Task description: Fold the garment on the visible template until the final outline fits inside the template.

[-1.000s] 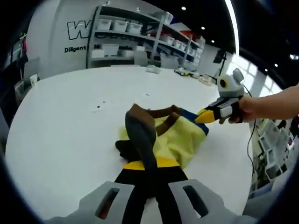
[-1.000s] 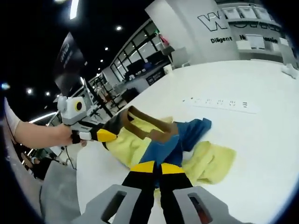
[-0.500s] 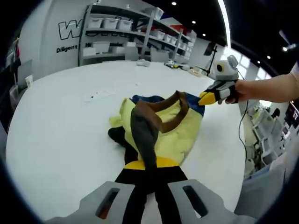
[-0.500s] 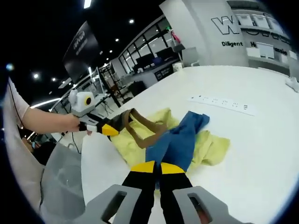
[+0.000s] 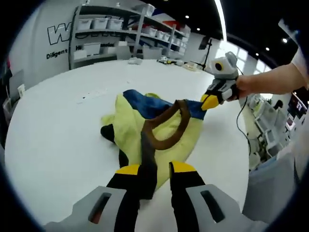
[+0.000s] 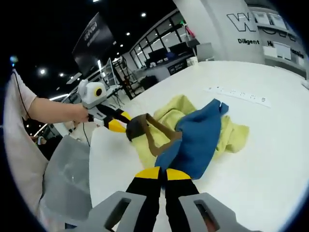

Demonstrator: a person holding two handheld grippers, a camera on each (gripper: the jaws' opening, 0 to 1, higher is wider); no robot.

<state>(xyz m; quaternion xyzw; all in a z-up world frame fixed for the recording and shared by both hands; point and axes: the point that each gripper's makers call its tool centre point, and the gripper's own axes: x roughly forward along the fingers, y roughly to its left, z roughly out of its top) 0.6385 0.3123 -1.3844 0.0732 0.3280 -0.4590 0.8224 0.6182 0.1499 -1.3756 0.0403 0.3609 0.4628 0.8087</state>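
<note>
Both views are bright and evenly lit by ceiling strips and spotlights [image 5: 223, 19] at the top of the frame. The white table [image 5: 58, 130] shows mild glare and soft shadows. Fisheye bending curves the edges; far shelves [image 5: 116, 34] look slightly soft.

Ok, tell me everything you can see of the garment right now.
The garment is soft cloth, pale yellow with a blue panel and a brown band forming a loop at the neck. It lies crumpled and bunched on the white table, not flat. The left tool pinches its brown edge; the right tool grips the blue part, which drapes over the yellow. A dark patch shows at one side.
</note>
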